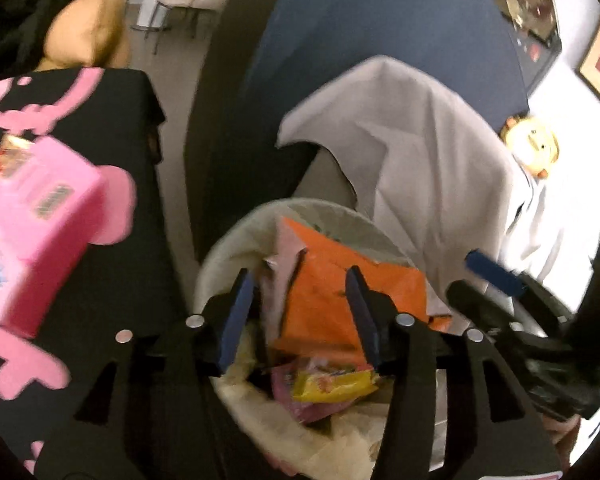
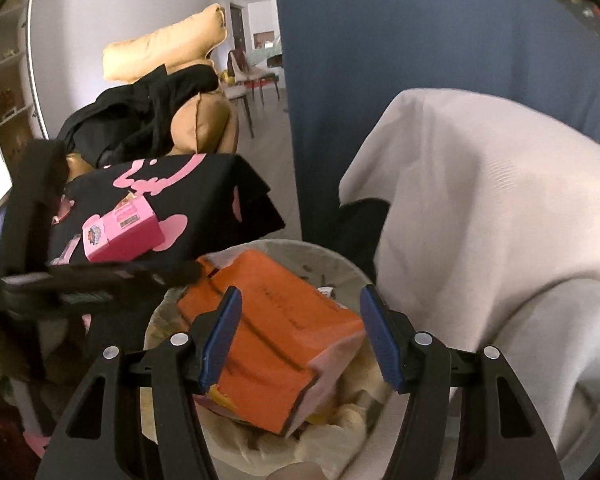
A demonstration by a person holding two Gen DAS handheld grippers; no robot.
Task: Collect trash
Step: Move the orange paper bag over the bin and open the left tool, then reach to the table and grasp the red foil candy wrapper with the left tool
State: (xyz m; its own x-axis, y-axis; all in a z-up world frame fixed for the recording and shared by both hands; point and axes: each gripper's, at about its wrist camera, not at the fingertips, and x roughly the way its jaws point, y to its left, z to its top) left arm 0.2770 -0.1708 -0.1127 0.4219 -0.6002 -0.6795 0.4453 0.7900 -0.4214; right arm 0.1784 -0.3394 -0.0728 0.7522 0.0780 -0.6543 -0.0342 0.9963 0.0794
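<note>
A round pale bin (image 1: 220, 252) (image 2: 342, 258) holds an orange packet (image 1: 340, 288) (image 2: 272, 340), a pink and yellow wrapper (image 1: 328, 388) and crumpled paper. My left gripper (image 1: 298, 308) hangs over the bin with its jaws apart. The orange packet lies below them, and nothing is pinched. My right gripper (image 2: 300, 336) is also above the bin, open and wide, with the orange packet lying loose beneath its fingers. In the left wrist view, the right tool's blue finger (image 1: 492, 274) shows at the bin's right side.
Left of the bin, a pink box (image 1: 32, 220) (image 2: 120, 232) rests on a black cloth with pink print (image 1: 112, 120) (image 2: 204, 184). A white cloth (image 1: 420, 152) (image 2: 480, 200) drapes over a seat to the right. A blue panel (image 2: 380, 60) stands behind, with tan cushions (image 2: 164, 52) and dark clothes at back left.
</note>
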